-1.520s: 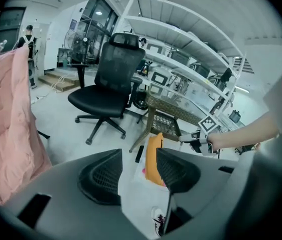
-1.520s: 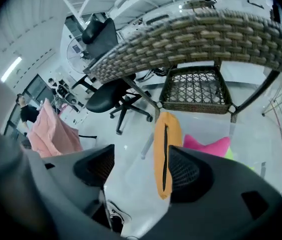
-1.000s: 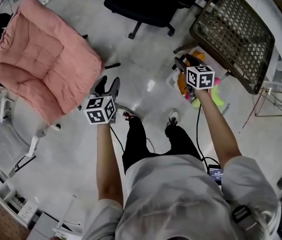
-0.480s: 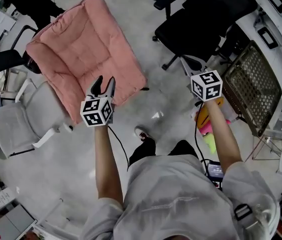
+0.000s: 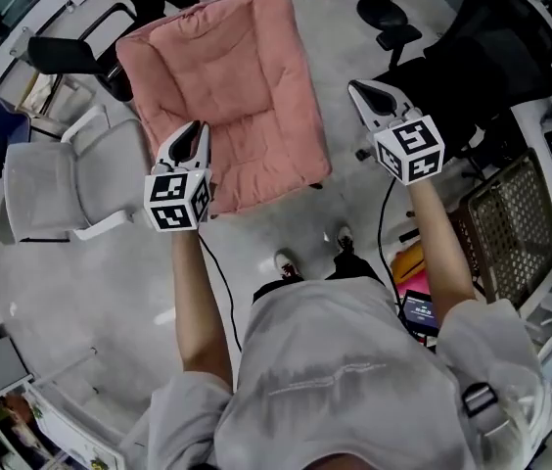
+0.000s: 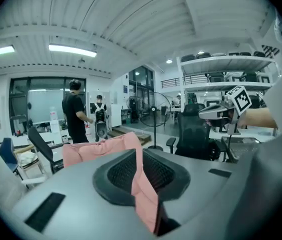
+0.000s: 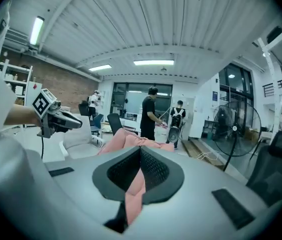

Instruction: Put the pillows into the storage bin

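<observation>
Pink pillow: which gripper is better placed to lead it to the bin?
Probably the right gripper: it is shut on the pink pillow, and the storage bin sits on its side. The left gripper is closing on the pillow, farther away.

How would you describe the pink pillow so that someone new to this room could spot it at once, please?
On the pale grey floor stand a light grey chair at the left and a black office chair at the right. Between them spreads the pink pillow, large and quilted: the only pink, soft thing there.
</observation>
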Demonstrator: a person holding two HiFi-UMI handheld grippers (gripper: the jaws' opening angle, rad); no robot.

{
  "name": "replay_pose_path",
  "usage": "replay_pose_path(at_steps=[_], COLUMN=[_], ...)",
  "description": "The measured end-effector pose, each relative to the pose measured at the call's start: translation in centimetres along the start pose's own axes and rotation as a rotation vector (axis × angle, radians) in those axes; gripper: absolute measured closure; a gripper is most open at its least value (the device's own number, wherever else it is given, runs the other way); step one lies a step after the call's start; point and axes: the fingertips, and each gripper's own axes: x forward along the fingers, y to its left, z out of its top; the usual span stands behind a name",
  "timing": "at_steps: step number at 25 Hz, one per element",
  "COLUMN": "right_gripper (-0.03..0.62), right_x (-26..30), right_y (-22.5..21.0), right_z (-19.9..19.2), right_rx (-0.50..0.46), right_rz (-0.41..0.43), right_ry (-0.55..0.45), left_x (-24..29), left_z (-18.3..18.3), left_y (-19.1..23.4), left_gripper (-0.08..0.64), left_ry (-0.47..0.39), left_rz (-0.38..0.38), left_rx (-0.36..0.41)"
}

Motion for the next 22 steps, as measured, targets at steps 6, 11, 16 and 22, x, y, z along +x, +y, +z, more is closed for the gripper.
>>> replay_pose_path(at_steps=[6,11,16,22], right_gripper=[0.568,0.568,0.568,0.568], right_x=[2.4,2.5,2.2,1.7], right_y=[-0.1,-0.5,-0.2,0.4], right_z=[5.1,8.8,11.1,11.8], right_rx=[-0.103,-0.157,-0.214,-0.235], right_rz=[0.099,0.147,0.184,0.192], right_ry=[-0.067,-0.128,-0.182,-0.208], left_x=[-2.7,-4.1,-4.8,-6.0], left_z=[3.9,7.3,10.7,13.1], left_y=[0.7,0.4,-0.4,-1.1], left_gripper=[0.545,0.545,0.544,0.543], left_ry=[-0.066,-0.123,-0.188,-0.233], left_rz=[0.117,0.183,0.219,0.239], left_rx=[0.043,0.074,0.107,0.134])
